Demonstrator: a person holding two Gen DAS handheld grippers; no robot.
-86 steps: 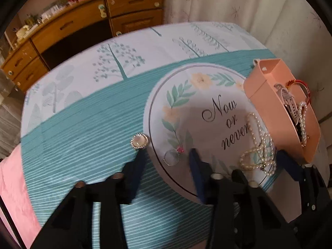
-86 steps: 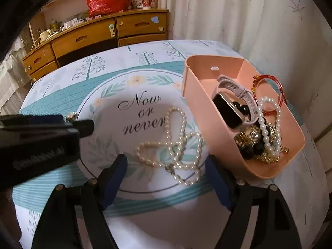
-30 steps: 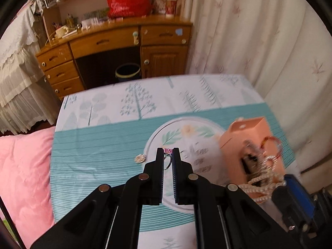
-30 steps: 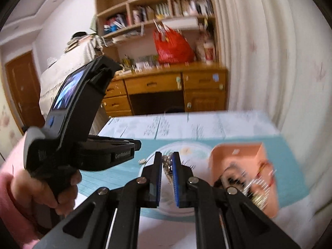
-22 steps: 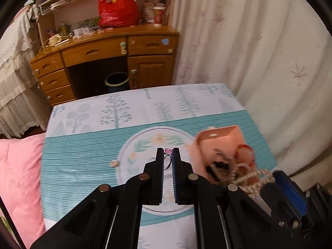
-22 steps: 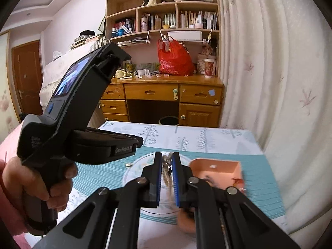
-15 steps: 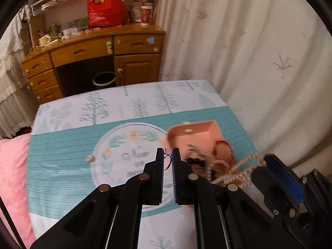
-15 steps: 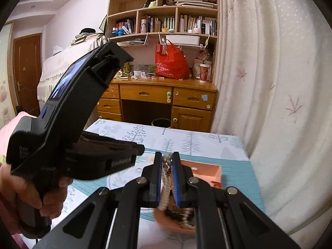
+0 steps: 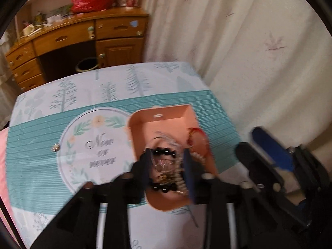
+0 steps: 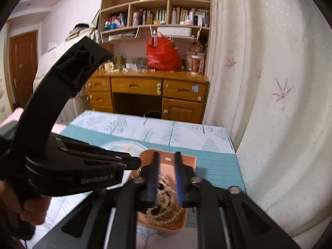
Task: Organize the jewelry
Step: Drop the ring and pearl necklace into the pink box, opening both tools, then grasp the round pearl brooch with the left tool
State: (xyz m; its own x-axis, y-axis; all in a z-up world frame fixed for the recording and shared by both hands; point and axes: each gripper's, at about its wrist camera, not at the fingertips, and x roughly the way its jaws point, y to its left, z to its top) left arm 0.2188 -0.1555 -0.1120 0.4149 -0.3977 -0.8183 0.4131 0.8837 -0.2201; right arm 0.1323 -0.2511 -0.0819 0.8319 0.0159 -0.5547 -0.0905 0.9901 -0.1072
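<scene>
Release step: both the left gripper (image 9: 167,167) and right gripper (image 10: 167,178) hover over the pink box (image 9: 159,118) near the table's right edge, fingers apart. The ring (image 9: 160,167) and pearl necklace (image 10: 164,205) lie inside. Next, likely fetch the stud (image 9: 55,147) towards the left edge.

The box (image 9: 161,115) sits on the table (image 9: 41,137), at the right edge of the round print (image 9: 99,145) on the cloth. In the box lie a heap of beads (image 9: 164,184) and chains, with a bangle (image 9: 197,134) toward its right wall. 1 small ring (image 9: 55,147) lies on the cloth just left of the print. Both grippers, left (image 9: 166,166) and right (image 10: 167,178), hang above the box. Behind the table stands a desk (image 10: 145,87), shelves (image 10: 157,8) above it, and a curtain (image 10: 259,83) to the right.
</scene>
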